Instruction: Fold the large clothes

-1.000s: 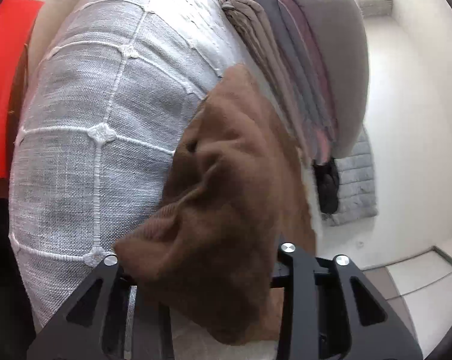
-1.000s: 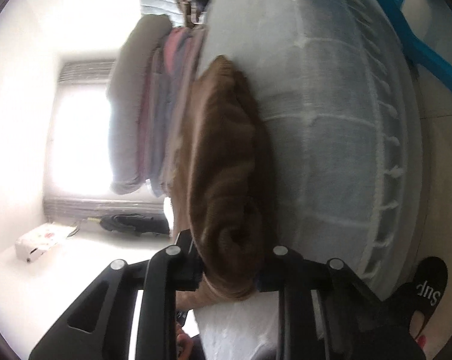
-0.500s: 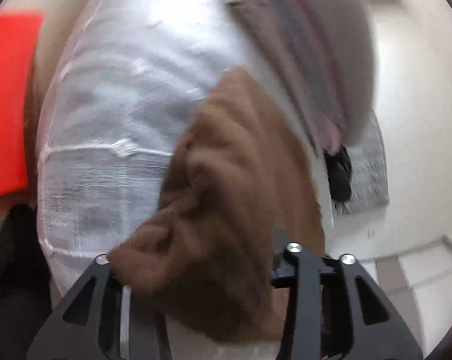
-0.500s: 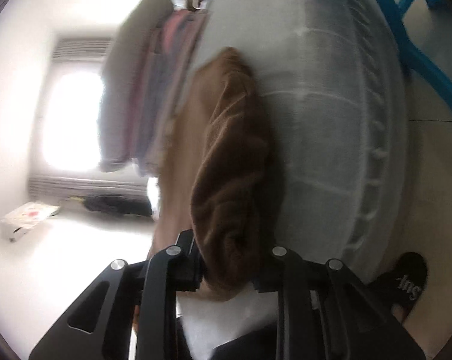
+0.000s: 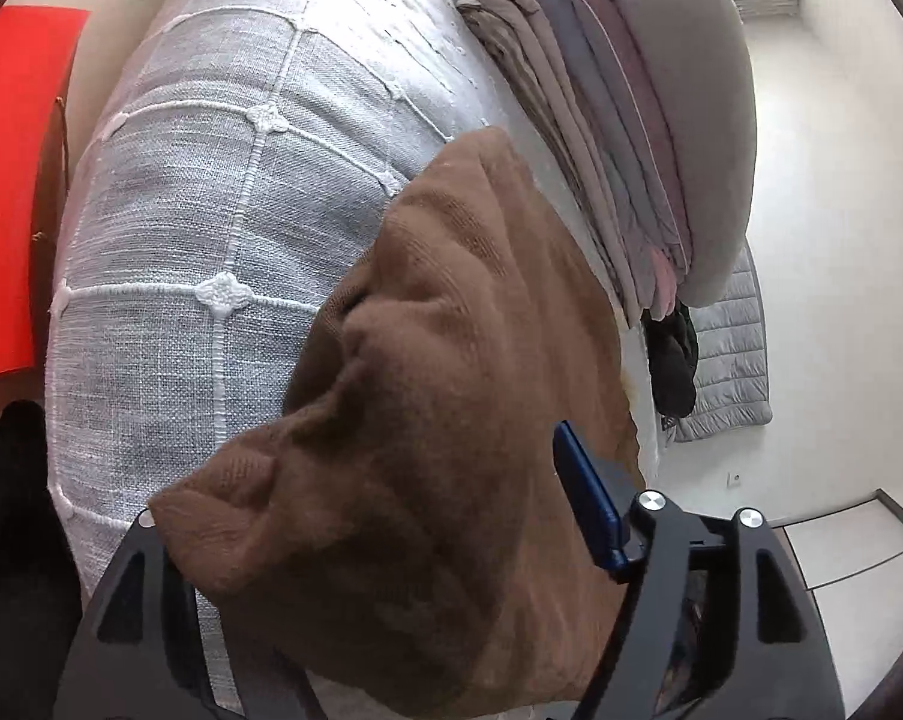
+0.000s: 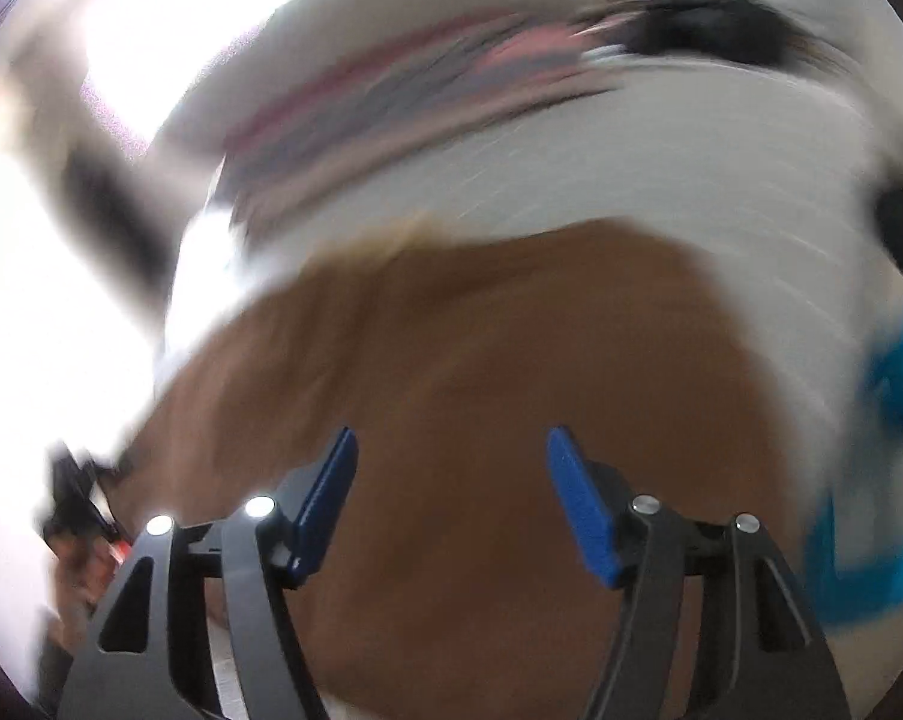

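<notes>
Both claws have just been opening: the left claw (image 5: 367,534) and right claw (image 6: 448,480) stand spread over the brown garment (image 5: 451,360) on the bed (image 5: 211,192).

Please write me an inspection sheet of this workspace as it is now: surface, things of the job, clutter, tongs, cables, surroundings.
Surface: grey quilted bedcover with white stitched squares.
Job's things: brown knitted garment, bunched on the bedcover; stack of folded grey and mauve clothes behind it.
Clutter: black cloth hanging off the bed edge.
Tongs: left tongs have just been opening, garment lying between them; right tongs have just been opening, above the garment, view blurred.
Cables: nothing seen.
Surroundings: red flat panel; grey padded mat on the floor.
</notes>
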Demonstrator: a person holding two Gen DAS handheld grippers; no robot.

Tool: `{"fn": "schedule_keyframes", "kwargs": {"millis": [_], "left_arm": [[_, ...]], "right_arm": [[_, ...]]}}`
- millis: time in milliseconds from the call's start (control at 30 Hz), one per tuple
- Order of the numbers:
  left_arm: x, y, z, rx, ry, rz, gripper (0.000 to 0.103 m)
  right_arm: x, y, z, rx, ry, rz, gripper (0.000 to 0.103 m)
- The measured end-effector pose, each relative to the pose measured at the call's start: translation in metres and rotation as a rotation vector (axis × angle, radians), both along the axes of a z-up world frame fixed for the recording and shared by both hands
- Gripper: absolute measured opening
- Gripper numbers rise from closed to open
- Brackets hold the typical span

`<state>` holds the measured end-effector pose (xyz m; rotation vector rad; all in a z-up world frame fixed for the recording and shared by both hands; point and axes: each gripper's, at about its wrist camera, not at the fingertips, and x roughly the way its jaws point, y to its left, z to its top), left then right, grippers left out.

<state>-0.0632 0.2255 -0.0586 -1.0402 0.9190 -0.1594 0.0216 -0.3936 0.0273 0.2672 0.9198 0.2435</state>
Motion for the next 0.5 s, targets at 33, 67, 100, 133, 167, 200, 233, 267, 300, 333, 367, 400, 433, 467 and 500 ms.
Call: {"fn": "schedule_keyframes", "kwargs": {"millis": [33,67,100,133,167,200,233,267,300,333,367,400,433,467,500], "left_arm": [[0.000,0.001,-0.001,0.001,0.000,-0.002,0.067],[0.000,0.002,-0.001,-0.002,-0.002,-0.004,0.068],[0.001,0.002,-0.001,-0.002,-0.001,-0.008,0.068],[0.001,0.003,-0.001,-0.003,-0.002,-0.010,0.069],[0.002,0.003,-0.001,-0.004,-0.002,-0.010,0.070],[0.003,0.002,-0.002,-0.007,-0.002,-0.010,0.073],[0.003,0.003,-0.001,-0.012,-0.003,-0.009,0.076],[0.003,0.002,-0.002,-0.015,-0.005,-0.008,0.079],[0.002,0.003,-0.002,-0.016,-0.005,-0.007,0.080],[0.002,0.003,-0.002,-0.013,-0.004,-0.004,0.084],[0.003,0.002,-0.002,-0.014,-0.006,0.001,0.086],[0.004,-0.001,-0.001,-0.012,-0.007,0.005,0.087],[0.004,-0.003,-0.001,-0.012,-0.008,0.009,0.087],[0.004,-0.003,-0.002,-0.015,-0.009,0.012,0.087],[0.006,-0.004,-0.002,-0.018,-0.010,0.013,0.087]], "right_arm": [[0.028,0.032,-0.009,-0.081,0.008,0.062,0.065],[0.044,0.049,-0.017,-0.125,0.017,0.084,0.065],[0.067,0.065,-0.028,-0.166,0.031,0.092,0.065],[0.090,0.077,-0.040,-0.196,0.048,0.088,0.065],[0.107,0.083,-0.051,-0.231,0.067,0.073,0.065],[0.126,0.086,-0.060,-0.264,0.083,0.057,0.066],[0.143,0.086,-0.069,-0.271,0.081,0.043,0.072],[0.150,0.084,-0.068,-0.266,0.077,0.031,0.075],[0.156,0.083,-0.067,-0.261,0.091,0.018,0.076],[0.161,0.085,-0.065,-0.257,0.108,0.007,0.076],[0.161,0.083,-0.063,-0.253,0.111,0.003,0.076],[0.153,0.082,-0.057,-0.237,0.104,0.003,0.076],[0.147,0.081,-0.052,-0.200,0.088,0.014,0.076],[0.134,0.088,-0.040,-0.168,0.058,0.023,0.076],[0.117,0.091,-0.030,-0.153,0.019,0.035,0.077]]}}
